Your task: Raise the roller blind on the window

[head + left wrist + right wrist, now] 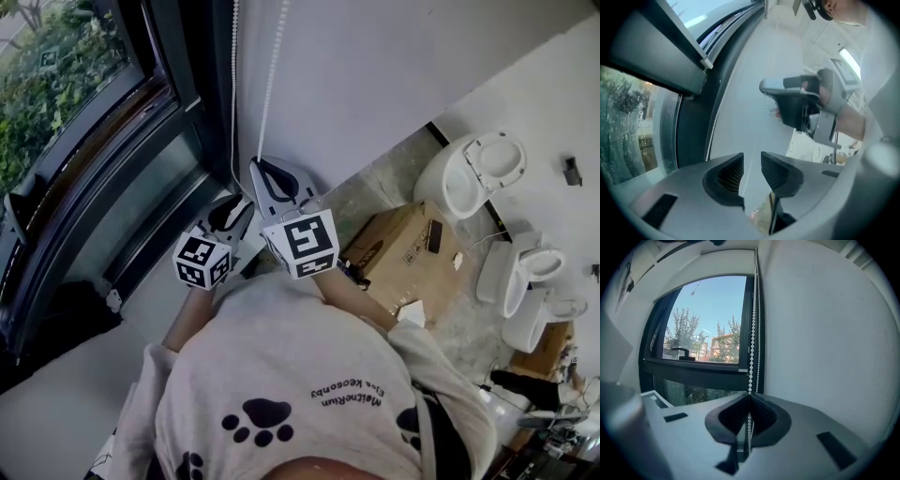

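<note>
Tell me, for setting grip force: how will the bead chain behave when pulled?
The bead chain is likely limp and light: it hangs as a thin strand beside the window. Its beads probably give purchase against slipping; the right gripper is shut on it.

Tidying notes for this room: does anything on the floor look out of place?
Yes. Several toilets stand loose on the floor, bunched beside a cardboard box at the head view's right, apparently not installed.

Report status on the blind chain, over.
Right gripper shut on bead chain. Left gripper open, jaws apart around a chain strand, not pinching. Chain hangs straight beside window frame. Nothing seen snagging it.
</note>
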`<act>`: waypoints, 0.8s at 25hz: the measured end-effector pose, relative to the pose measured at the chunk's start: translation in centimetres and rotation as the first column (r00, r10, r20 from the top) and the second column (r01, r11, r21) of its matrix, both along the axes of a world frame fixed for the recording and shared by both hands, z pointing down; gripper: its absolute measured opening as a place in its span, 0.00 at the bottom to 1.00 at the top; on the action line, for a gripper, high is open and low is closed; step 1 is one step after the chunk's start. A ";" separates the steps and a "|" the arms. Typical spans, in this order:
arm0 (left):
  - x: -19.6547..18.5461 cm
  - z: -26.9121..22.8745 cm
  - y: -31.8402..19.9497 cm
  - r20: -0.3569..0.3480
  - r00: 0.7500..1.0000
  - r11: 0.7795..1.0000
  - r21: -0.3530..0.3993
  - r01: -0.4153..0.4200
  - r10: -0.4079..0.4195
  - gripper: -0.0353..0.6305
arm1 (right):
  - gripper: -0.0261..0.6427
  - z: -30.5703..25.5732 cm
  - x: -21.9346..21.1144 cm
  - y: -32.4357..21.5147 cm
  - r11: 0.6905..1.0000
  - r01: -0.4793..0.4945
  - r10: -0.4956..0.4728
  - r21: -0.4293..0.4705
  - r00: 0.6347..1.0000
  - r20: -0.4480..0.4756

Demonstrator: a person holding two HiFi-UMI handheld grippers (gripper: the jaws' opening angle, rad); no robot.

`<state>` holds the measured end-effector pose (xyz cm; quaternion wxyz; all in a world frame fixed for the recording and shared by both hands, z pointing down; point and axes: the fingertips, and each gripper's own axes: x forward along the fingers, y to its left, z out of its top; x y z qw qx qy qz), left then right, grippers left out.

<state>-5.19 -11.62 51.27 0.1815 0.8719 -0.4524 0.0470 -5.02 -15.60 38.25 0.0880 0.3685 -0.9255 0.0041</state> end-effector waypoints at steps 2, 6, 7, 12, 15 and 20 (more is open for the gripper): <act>-0.6 -2.2 -0.2 -0.015 1.000 1.000 0.019 0.015 -0.014 0.24 | 0.05 0.0 0.1 -0.2 1.000 -0.004 0.004 0.000 1.000 0.002; -1.5 -7.5 -0.8 0.010 1.000 0.995 0.096 0.024 -0.025 0.21 | 0.05 0.0 0.3 -0.3 1.000 -0.011 0.011 0.002 1.000 0.008; -1.6 -9.1 -0.9 0.009 1.000 0.992 0.125 0.027 -0.028 0.21 | 0.05 -0.1 0.3 -0.4 1.000 -0.012 0.012 0.004 1.000 0.009; -1.2 -16.7 -1.3 0.024 1.000 0.972 0.233 -0.020 0.015 0.21 | 0.05 -0.1 0.1 -0.3 1.000 -0.009 0.009 0.009 1.000 0.014; -0.8 -20.6 -1.8 0.003 0.999 0.958 0.283 -0.042 0.043 0.21 | 0.05 -0.1 -0.1 -0.2 1.000 -0.006 0.006 0.008 1.000 0.012; 0.0 -24.5 -3.0 0.027 0.997 0.943 0.325 -0.075 0.070 0.18 | 0.05 -0.1 -0.2 -0.1 1.000 -0.006 0.006 0.001 1.000 0.006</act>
